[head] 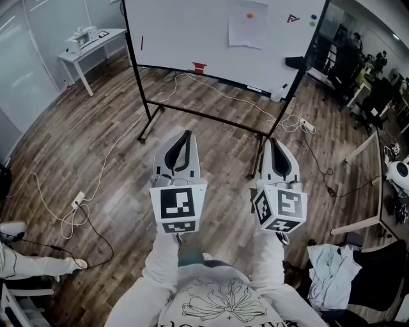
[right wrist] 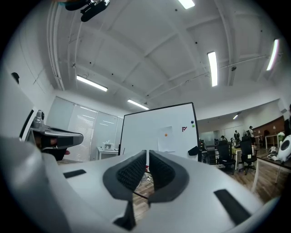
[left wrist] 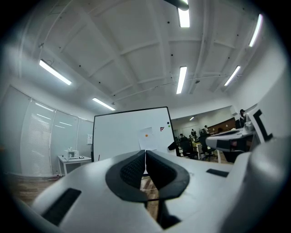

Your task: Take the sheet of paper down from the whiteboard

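The left gripper (head: pixel 186 134) has its jaws pressed together with nothing between them; the left gripper view shows the two dark ribbed pads (left wrist: pixel 134 169) meeting along one line. The right gripper (head: pixel 273 142) is likewise closed and empty. Both grippers are held level, side by side, above the dark wood-plank floor (head: pixel 96 147) and pointing at the board.

Ahead of them stands the large white whiteboard (head: pixel 185 32) on a black wheeled frame, well apart from both grippers, with open floor between. The white rectangular sheet of paper (head: pixel 248 29) hangs flat on the right half of the board. It is pinned near its top edge by a small round orange magnet (head: pixel 250 15). Its long axis is vertical and its lower edge appears free.

In the head view, the sheet of paper lies ahead, between the two gripper lines and closer to that of the right gripper. In the left gripper view, the sheet sits almost directly over the jaw line; in the right gripper view, it sits slightly right of the jaws. The right gripper is judged marginally nearer.

Neither gripper is within reach of the sheet. A forward approach and jaw opening are required before contact.
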The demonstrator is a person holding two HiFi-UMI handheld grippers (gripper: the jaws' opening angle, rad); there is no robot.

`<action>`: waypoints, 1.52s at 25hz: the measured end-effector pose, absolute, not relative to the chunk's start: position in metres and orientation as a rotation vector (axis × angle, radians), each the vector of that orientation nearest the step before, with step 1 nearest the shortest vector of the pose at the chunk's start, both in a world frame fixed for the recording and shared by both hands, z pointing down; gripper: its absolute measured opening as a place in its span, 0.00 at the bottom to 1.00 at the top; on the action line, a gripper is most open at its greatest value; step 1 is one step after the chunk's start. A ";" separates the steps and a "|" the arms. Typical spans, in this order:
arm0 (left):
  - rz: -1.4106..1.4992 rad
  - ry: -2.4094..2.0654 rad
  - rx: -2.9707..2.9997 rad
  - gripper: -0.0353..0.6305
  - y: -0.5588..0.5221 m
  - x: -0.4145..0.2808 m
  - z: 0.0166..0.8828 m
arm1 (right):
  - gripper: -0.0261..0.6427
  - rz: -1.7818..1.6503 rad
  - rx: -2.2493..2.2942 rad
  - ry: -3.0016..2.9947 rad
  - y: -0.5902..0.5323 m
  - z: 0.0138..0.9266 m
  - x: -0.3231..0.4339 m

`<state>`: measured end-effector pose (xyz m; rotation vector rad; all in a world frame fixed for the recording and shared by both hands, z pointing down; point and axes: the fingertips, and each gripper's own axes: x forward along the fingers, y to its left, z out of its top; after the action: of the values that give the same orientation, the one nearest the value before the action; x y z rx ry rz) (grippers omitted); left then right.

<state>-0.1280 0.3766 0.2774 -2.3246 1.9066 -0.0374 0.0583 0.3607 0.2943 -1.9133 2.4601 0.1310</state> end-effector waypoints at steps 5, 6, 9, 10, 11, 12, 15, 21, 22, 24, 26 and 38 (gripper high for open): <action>-0.065 1.920 -2.335 0.06 0.357 -0.121 0.287 | 0.05 0.102 -1.915 2.478 0.340 0.302 0.066; -0.070 1.919 -2.337 0.06 0.352 -0.119 0.289 | 0.05 0.097 -1.915 2.478 0.335 0.303 0.067; -0.078 1.918 -2.337 0.06 0.333 -0.116 0.292 | 0.05 0.086 -1.919 2.474 0.317 0.308 0.071; -0.078 1.918 -2.339 0.06 0.326 -0.116 0.294 | 0.05 0.083 -1.921 2.474 0.310 0.310 0.072; -0.079 1.915 -2.341 0.06 0.317 -0.116 0.295 | 0.05 0.080 -1.923 2.474 0.302 0.312 0.071; -0.081 1.912 -2.344 0.06 0.308 -0.116 0.297 | 0.06 0.076 -1.924 2.475 0.292 0.314 0.071; -0.082 1.903 -2.352 0.06 0.273 -0.120 0.300 | 0.09 0.069 -1.922 2.480 0.259 0.318 0.065; -0.068 1.856 -2.376 0.06 0.188 -0.128 0.294 | 0.11 0.074 -1.945 2.459 0.177 0.312 0.054; -0.067 1.845 -2.381 0.06 0.171 -0.130 0.292 | 0.11 0.073 -1.949 2.453 0.161 0.310 0.052; -0.063 1.822 -2.392 0.06 0.137 -0.133 0.287 | 0.11 0.079 -1.957 2.445 0.129 0.304 0.046; -0.060 1.796 -2.401 0.06 0.105 -0.134 0.281 | 0.12 0.094 -1.966 2.436 0.099 0.298 0.043; -0.057 1.755 -2.452 0.06 -0.036 -0.130 0.288 | 0.16 0.049 -2.041 2.410 -0.026 0.313 0.052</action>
<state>-0.1299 -0.0359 0.2875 -2.4522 1.7553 -0.0572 0.0519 -0.0263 0.3132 -2.0411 2.4095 0.0490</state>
